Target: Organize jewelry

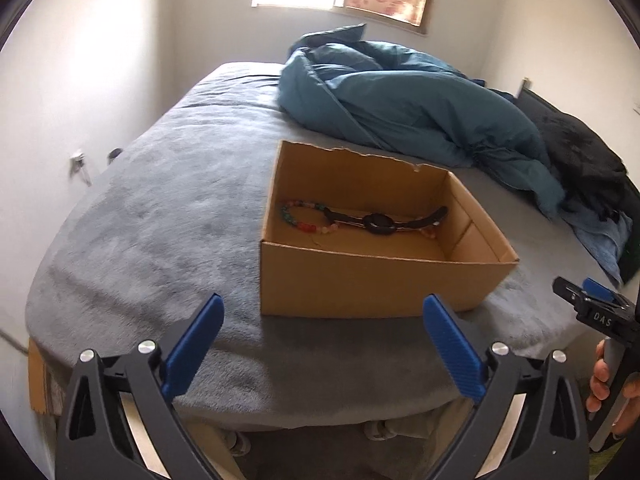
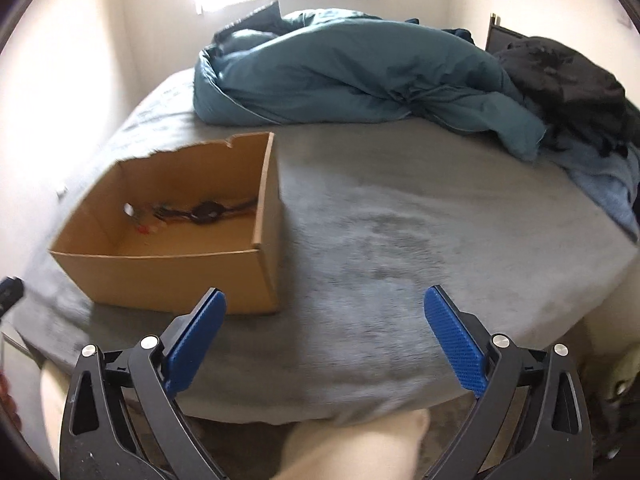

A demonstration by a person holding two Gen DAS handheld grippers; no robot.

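An open cardboard box (image 1: 360, 284) stands on the grey bed; it also shows in the right wrist view (image 2: 168, 276). Inside lie a coloured bead bracelet (image 1: 298, 216) and a black necklace with a ring pendant (image 1: 376, 222), blurred in the right wrist view (image 2: 204, 212). My left gripper (image 1: 324, 312) is open and empty, just in front of the box's near wall. My right gripper (image 2: 326, 304) is open and empty over the bed's front edge, right of the box. The right gripper also shows in the left wrist view (image 1: 588, 300).
A crumpled teal duvet (image 1: 400, 96) lies behind the box, also in the right wrist view (image 2: 360, 68). Dark clothes (image 2: 568, 80) are piled at the far right. The grey bedcover (image 2: 420, 220) stretches right of the box. A wall with a window is behind the bed.
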